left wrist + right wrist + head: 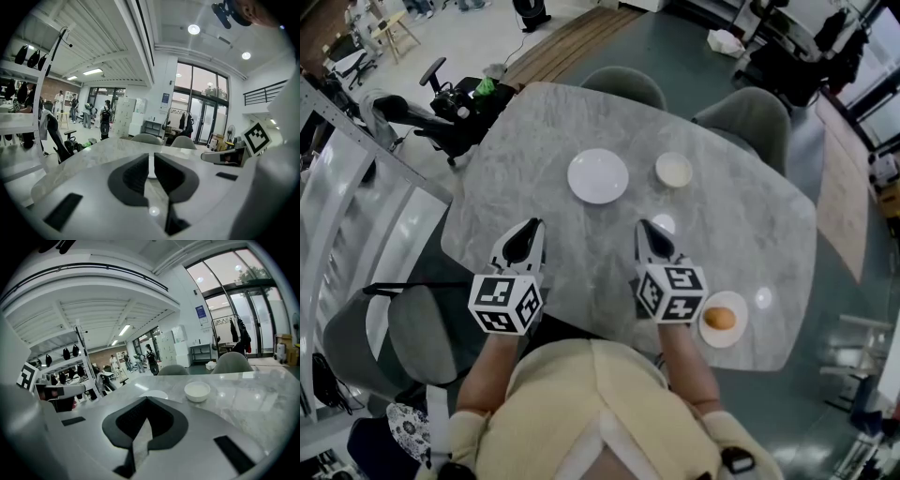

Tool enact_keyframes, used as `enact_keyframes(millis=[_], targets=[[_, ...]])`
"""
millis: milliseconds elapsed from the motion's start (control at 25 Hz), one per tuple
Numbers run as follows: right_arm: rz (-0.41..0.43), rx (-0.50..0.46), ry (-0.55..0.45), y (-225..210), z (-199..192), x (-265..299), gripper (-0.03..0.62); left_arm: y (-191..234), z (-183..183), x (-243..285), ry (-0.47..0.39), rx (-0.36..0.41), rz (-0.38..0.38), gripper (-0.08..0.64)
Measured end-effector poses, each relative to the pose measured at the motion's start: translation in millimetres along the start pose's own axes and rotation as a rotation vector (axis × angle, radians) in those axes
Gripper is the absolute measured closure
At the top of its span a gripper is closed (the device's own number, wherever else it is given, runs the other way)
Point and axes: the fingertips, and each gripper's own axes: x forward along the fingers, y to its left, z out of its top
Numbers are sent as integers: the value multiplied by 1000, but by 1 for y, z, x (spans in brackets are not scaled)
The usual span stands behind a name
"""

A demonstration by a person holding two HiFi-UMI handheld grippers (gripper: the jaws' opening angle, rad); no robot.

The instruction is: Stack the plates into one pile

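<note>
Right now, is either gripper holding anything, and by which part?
Nothing is held. The left gripper has its jaws slightly apart with nothing between them; the right gripper is shut and empty.

Open, bright workshop hall
Grey marble table (581, 253), grey chairs (626, 84) beyond it, tall windows (201, 105), round ceiling lights (193, 29)

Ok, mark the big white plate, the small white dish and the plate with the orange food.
big white plate (598, 176), head view, its centre.
small white dish (673, 170), head view, its centre.
plate with the orange food (727, 341), head view, bare rim nearest the person.
</note>
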Motion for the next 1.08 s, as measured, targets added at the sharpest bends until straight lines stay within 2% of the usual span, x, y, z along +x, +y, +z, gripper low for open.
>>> enact_keyframes(millis=[560, 760, 1080], targets=[[73, -2, 0, 1, -9, -27, 589, -22, -18, -26, 30, -12, 50, 525], [89, 5, -4, 5, -10, -19, 589, -13, -15, -30, 32, -9, 62, 525], [77, -26, -5, 13, 0, 3, 589, 5, 5, -15, -4, -76, 1, 525]])
